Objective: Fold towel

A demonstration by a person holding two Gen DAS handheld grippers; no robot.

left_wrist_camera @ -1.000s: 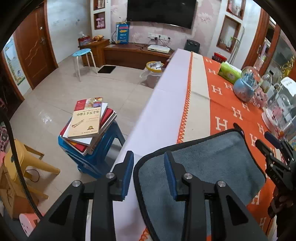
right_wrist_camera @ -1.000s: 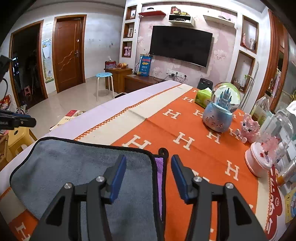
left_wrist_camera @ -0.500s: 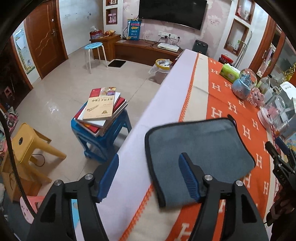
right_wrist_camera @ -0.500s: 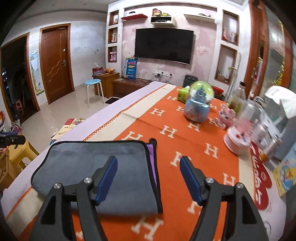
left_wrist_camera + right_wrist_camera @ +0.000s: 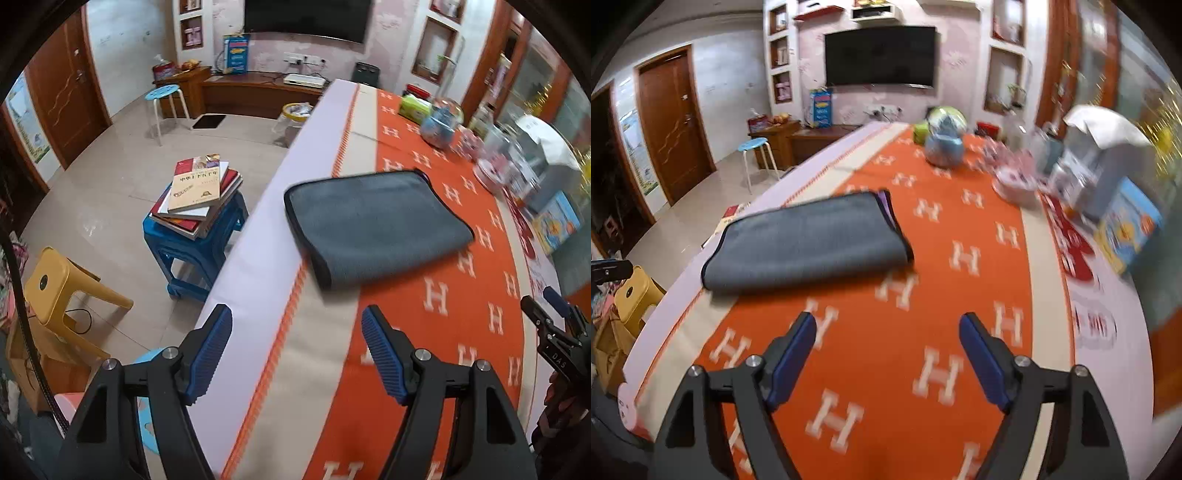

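Observation:
A grey towel [image 5: 373, 221] with a dark edge lies folded flat on the orange tablecloth, near the table's left side. It also shows in the right wrist view [image 5: 809, 242], with a purple layer at its far corner. My left gripper [image 5: 297, 347] is open and empty, well short of the towel's near edge. My right gripper [image 5: 888, 354] is open and empty, also back from the towel and to its right. The right gripper's tip shows at the left wrist view's right edge [image 5: 554, 325].
A snow globe [image 5: 943, 142], a pink ornament [image 5: 1015, 181], a white box and a picture book [image 5: 1130, 225] crowd the table's far and right side. Left of the table stand a blue stool with books [image 5: 199, 206] and a yellow stool [image 5: 55, 284].
Both grippers have drawn back and up from the towel and opened wider. The towel stays folded on the table, now farther away in both views.

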